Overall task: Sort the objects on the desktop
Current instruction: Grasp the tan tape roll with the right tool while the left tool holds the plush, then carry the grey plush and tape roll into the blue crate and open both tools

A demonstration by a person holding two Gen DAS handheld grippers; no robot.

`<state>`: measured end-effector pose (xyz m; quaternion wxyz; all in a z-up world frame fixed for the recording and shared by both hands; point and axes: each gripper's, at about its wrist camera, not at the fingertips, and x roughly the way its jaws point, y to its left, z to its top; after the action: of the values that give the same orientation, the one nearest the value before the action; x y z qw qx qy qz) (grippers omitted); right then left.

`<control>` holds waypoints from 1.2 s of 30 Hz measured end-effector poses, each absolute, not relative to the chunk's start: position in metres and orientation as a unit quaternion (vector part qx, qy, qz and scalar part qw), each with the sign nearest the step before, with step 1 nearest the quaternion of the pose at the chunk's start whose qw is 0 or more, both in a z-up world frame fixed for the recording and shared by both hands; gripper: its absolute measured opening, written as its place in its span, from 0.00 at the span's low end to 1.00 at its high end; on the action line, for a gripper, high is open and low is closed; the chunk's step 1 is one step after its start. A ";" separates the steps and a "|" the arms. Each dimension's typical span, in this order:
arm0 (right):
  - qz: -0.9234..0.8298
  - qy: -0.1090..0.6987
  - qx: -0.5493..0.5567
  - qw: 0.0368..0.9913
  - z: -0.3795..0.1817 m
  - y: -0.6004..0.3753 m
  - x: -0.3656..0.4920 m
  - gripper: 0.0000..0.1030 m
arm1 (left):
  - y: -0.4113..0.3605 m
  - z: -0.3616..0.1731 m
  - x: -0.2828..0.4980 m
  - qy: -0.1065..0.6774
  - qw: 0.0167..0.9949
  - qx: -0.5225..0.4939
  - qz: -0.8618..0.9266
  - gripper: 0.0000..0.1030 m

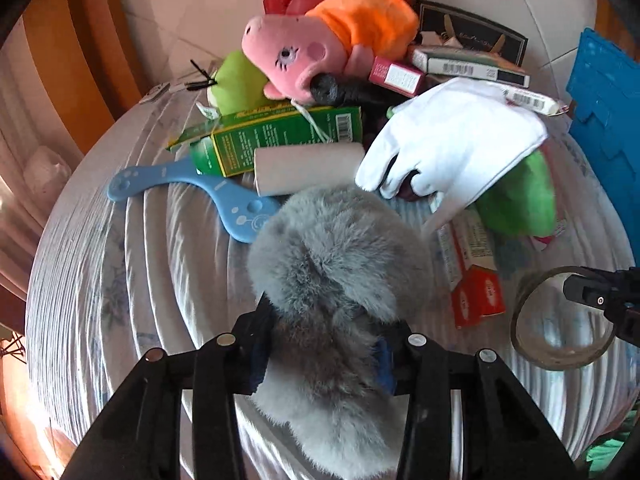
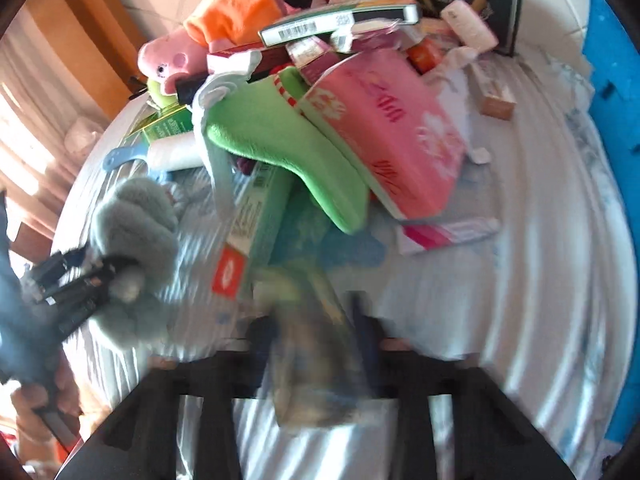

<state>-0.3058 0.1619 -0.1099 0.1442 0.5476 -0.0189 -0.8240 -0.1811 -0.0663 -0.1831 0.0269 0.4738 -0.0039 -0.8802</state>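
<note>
Grey fur fills the left wrist view: the left gripper (image 1: 324, 356) is clamped on a fluffy grey plush (image 1: 336, 264), lifted clear of the heap so it can be sorted away. Beside it lies a clear tape roll (image 1: 560, 320) on the striped cloth (image 1: 120, 260). Blurred in the right wrist view, the right gripper (image 2: 316, 344) is pinched together on that tape roll (image 2: 308, 344), near the pile's front edge.
</note>
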 end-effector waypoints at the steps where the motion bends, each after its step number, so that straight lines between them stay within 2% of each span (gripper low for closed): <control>1: -0.827 -0.024 0.542 0.148 -0.106 0.169 -0.300 0.10 | -0.063 -0.176 -0.179 -0.003 0.025 0.467 -0.884 0.38; 3: -0.831 -0.033 0.534 0.150 -0.095 0.182 -0.292 0.04 | -0.052 -0.160 -0.174 0.001 0.018 0.456 -0.890 0.10; 8: -0.854 -0.014 0.501 0.137 -0.075 0.189 -0.289 0.02 | -0.028 -0.137 -0.173 -0.011 0.012 0.433 -0.901 0.10; 10: -0.846 -0.010 0.513 0.144 -0.076 0.191 -0.293 0.07 | -0.024 -0.140 -0.174 -0.012 0.014 0.438 -0.899 0.10; 11: -0.841 -0.010 0.520 0.145 -0.079 0.194 -0.291 0.24 | -0.026 -0.145 -0.176 -0.005 0.013 0.447 -0.895 0.10; 12: -0.837 -0.009 0.528 0.145 -0.083 0.199 -0.289 0.60 | -0.029 -0.152 -0.178 0.002 0.016 0.462 -0.887 0.11; 13: -0.831 -0.008 0.536 0.148 -0.090 0.202 -0.286 0.76 | -0.030 -0.159 -0.178 0.005 0.022 0.476 -0.879 0.13; 14: -0.828 -0.008 0.540 0.152 -0.093 0.205 -0.282 0.88 | -0.033 -0.167 -0.178 0.004 0.031 0.487 -0.873 0.23; 15: -0.826 -0.008 0.542 0.155 -0.096 0.206 -0.279 0.87 | -0.036 -0.173 -0.177 0.000 0.041 0.495 -0.868 0.39; 16: -0.822 -0.010 0.547 0.160 -0.101 0.206 -0.277 0.87 | -0.039 -0.180 -0.175 -0.001 0.047 0.499 -0.865 0.47; 17: -0.818 -0.012 0.552 0.163 -0.104 0.206 -0.276 0.87 | -0.040 -0.184 -0.171 0.000 0.048 0.501 -0.864 0.64; 18: -0.814 -0.014 0.557 0.165 -0.108 0.205 -0.275 0.88 | -0.043 -0.188 -0.169 0.002 0.047 0.502 -0.864 0.74; 19: -0.809 -0.014 0.564 0.166 -0.113 0.203 -0.275 0.89 | -0.043 -0.191 -0.167 0.003 0.044 0.503 -0.863 0.76; 22: -0.797 -0.004 0.581 0.165 -0.126 0.194 -0.273 1.00 | -0.040 -0.207 -0.172 -0.012 0.041 0.515 -0.856 0.76; 27: -0.786 0.018 0.596 0.165 -0.145 0.172 -0.273 1.00 | -0.036 -0.245 -0.199 -0.049 0.052 0.550 -0.832 0.77; 28: -0.785 0.025 0.598 0.160 -0.150 0.167 -0.276 1.00 | -0.036 -0.251 -0.204 -0.048 0.049 0.553 -0.830 0.81; 30: -0.783 0.035 0.603 0.147 -0.160 0.161 -0.282 1.00 | -0.038 -0.253 -0.211 -0.034 0.051 0.553 -0.831 0.82; 31: -0.785 0.037 0.602 0.142 -0.165 0.159 -0.285 1.00 | -0.039 -0.252 -0.213 -0.028 0.044 0.554 -0.831 0.79; 32: -0.786 0.038 0.601 0.140 -0.167 0.158 -0.287 0.99 | -0.038 -0.251 -0.213 -0.026 0.039 0.552 -0.833 0.61; 33: -0.788 0.041 0.598 0.138 -0.169 0.157 -0.288 0.82 | -0.038 -0.249 -0.212 -0.026 0.037 0.549 -0.835 0.47; 34: -0.791 0.044 0.594 0.139 -0.167 0.157 -0.288 0.70 | -0.036 -0.247 -0.211 -0.028 0.032 0.548 -0.836 0.47; 36: -0.796 0.059 0.586 0.140 -0.159 0.155 -0.283 0.68 | -0.033 -0.239 -0.202 -0.041 0.030 0.538 -0.841 0.46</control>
<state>-0.2832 0.1546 -0.1594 0.1403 0.5855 0.0589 -0.7962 -0.2018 -0.0327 -0.2388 0.0298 0.5380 -0.0405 -0.8415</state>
